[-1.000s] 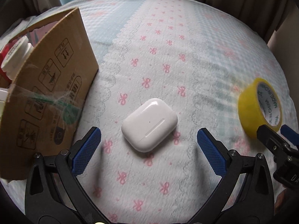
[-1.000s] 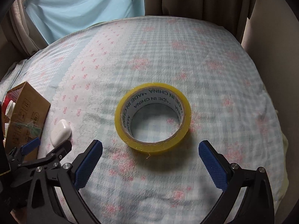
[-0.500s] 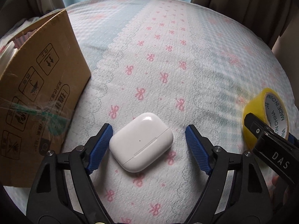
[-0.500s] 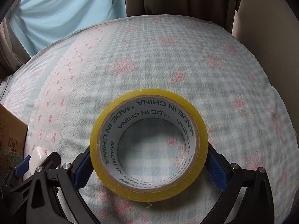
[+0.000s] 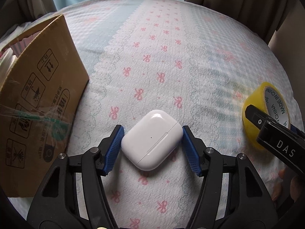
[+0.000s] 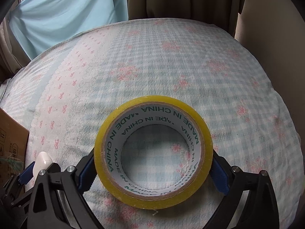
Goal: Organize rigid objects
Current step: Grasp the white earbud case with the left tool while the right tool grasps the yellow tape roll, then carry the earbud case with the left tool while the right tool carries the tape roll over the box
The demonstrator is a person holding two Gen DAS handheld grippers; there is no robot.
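A white earbud case lies on the patterned bedspread. My left gripper is shut on it, both blue pads touching its sides. A yellow tape roll printed "MADE IN CHINA" lies flat on the bedspread. My right gripper is shut on it, with the blue pads pressed against its outer wall. The roll and the right gripper's black finger also show at the right of the left wrist view. The case shows at the lower left of the right wrist view.
An open cardboard box with printed handling symbols stands at the left, with white items partly visible inside. Its corner shows in the right wrist view. Brown curtains and a light blue cloth hang behind the bed.
Both grippers moved forward and closed. The left one went from open around the earbud case to gripping it. The right one closed on the tape roll.
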